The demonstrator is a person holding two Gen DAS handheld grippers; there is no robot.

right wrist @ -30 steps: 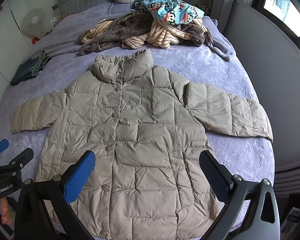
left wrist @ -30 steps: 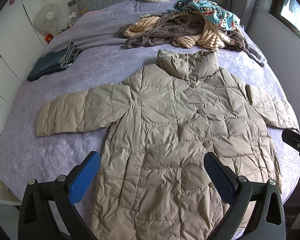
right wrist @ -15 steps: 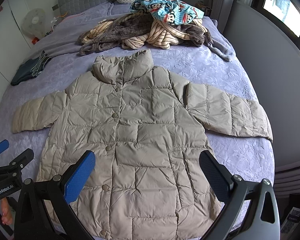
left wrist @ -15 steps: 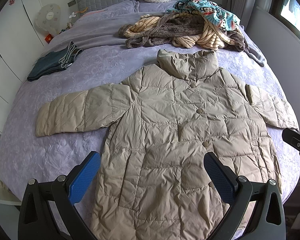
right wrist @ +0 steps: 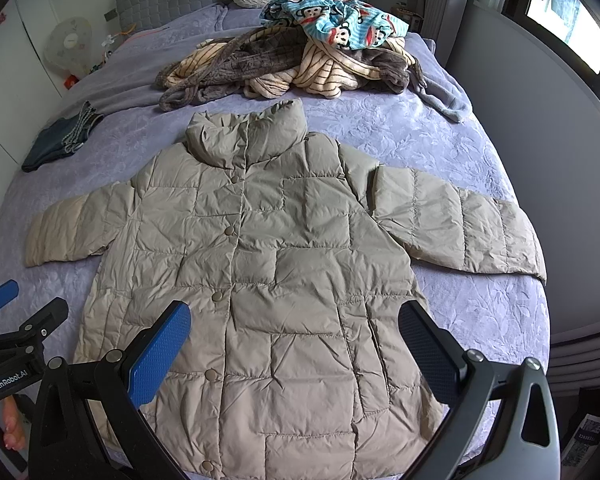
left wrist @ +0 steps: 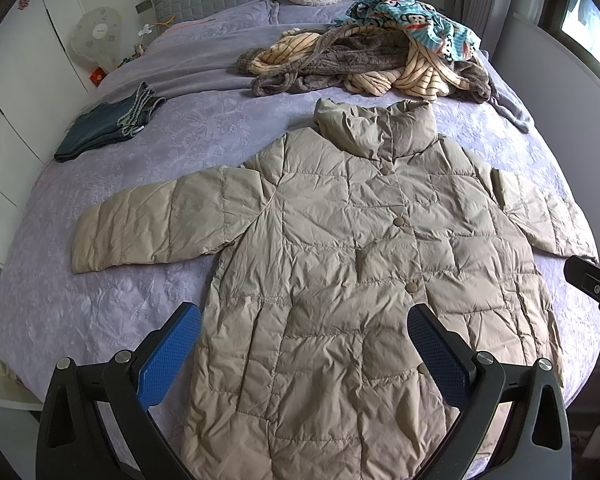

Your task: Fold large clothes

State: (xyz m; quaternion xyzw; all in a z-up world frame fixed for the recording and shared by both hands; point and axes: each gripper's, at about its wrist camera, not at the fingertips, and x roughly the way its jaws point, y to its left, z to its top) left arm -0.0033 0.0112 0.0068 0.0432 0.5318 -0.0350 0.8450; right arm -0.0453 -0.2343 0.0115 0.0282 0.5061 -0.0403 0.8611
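Left wrist: jacket flat, jaws apart.

We hold the left gripper with its jaws spread wide, its blue pads facing each other, nothing between them. It hangs over the hem end of the coat, touching nothing. Our right gripper hangs the same way, jaws wide and gripping nothing, over the same end of the coat and to the right of the left gripper. Each shows at the edge of the other's view. Fingertips of our left hand show under the left gripper's frame.
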